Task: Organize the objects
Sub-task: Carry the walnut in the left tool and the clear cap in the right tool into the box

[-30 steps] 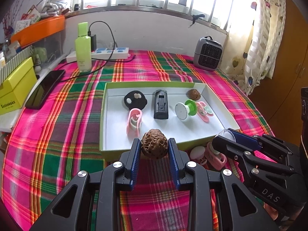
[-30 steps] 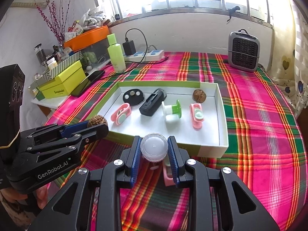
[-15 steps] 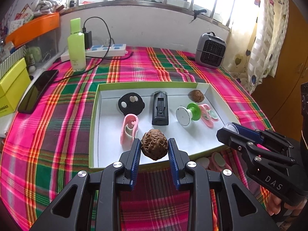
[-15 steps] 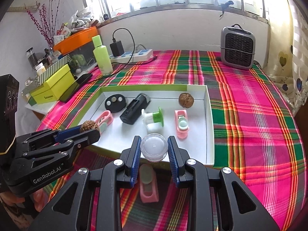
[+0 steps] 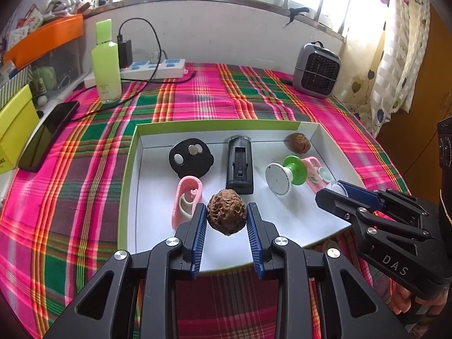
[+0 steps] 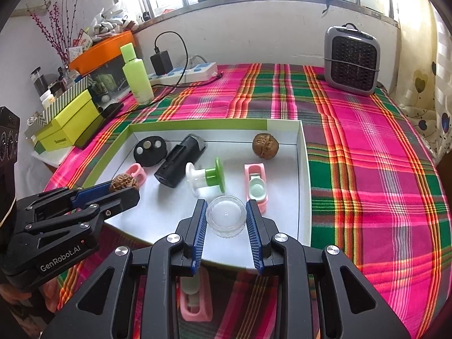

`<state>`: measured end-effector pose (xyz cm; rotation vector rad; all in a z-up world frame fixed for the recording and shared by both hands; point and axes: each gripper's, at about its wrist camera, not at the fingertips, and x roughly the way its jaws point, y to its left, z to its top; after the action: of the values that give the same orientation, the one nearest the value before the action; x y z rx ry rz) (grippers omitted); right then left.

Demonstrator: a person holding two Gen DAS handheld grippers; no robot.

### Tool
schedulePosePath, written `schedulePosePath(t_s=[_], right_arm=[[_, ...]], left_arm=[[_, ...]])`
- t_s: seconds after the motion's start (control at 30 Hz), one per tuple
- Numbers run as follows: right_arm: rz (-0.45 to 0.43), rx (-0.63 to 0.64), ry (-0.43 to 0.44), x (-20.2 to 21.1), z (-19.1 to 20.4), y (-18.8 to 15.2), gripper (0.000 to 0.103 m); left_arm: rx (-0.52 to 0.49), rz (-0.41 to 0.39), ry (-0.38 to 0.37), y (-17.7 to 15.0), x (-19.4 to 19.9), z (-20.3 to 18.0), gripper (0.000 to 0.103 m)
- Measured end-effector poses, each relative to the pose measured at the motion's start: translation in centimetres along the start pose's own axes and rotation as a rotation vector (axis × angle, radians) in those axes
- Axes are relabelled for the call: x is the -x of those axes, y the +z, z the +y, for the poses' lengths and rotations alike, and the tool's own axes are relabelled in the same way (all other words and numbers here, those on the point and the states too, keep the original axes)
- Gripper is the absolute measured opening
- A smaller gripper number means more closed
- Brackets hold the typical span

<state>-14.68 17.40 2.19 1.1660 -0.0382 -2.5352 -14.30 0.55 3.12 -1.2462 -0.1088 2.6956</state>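
Note:
My left gripper (image 5: 226, 220) is shut on a rough brown walnut (image 5: 226, 215) and holds it over the near part of the white tray (image 5: 291, 226). My right gripper (image 6: 226, 217) is shut on a small clear round jar (image 6: 225, 219) over the tray's near edge (image 6: 254, 262). In the tray lie a black disc (image 5: 190, 157), a black holder (image 5: 239, 166), a second walnut (image 6: 265, 145), a green and white spool (image 6: 206, 176) and two pink clips (image 5: 187, 197) (image 6: 255, 186). The right gripper also shows in the left wrist view (image 5: 325, 195), the left in the right wrist view (image 6: 127, 190).
Another pink clip (image 6: 195, 302) lies on the plaid cloth under my right gripper. A green bottle (image 5: 106, 62), power strip (image 5: 152, 69) and small heater (image 6: 351, 60) stand at the back. A phone (image 5: 46, 139) and yellow-green box (image 6: 70, 123) lie at the left.
Both grippers have moved forward over the tray with their loads held. The pink clip on the cloth has slipped beneath the right gripper.

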Motion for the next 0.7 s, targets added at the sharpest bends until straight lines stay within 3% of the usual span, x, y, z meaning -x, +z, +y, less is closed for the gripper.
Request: schedulePosePath(t_s=[0.7], right_arm=[[0.030, 0.027, -0.018, -1.7, -0.4, 0.6, 0.029]], left_arm=[[-0.023, 0.023, 0.030, 0.6, -2.2, -0.2, 0.027]])
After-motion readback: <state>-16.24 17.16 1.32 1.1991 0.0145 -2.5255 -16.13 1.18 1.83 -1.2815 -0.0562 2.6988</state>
